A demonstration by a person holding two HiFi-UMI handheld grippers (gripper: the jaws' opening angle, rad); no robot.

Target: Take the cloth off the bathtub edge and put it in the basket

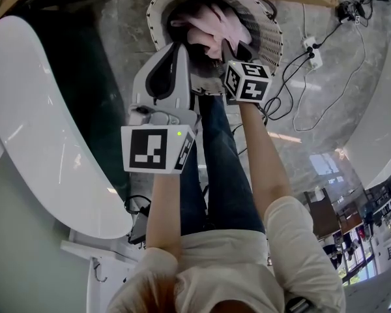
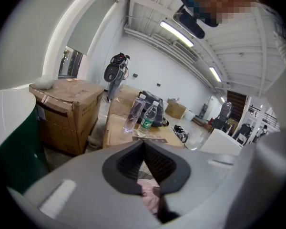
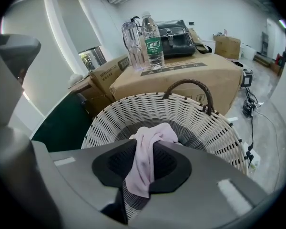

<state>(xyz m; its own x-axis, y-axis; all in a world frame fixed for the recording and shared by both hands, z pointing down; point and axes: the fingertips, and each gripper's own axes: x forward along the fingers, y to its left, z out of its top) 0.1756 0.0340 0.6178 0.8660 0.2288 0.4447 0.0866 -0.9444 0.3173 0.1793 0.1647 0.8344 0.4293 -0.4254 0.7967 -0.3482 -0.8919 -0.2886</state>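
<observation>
Pink cloth [image 3: 144, 163] vertical over basket [image 3: 190, 120]

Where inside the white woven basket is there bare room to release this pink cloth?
Bare interior shows along the white woven basket's far wall, below the brown handle. Nearer is crowded: the pink cloth hangs pinched in the right gripper, left gripper alongside.

Pink cloth [image 3: 146, 161] bunched, hanging in folds within rim of upright white woven basket [image 3: 181, 112].
</observation>
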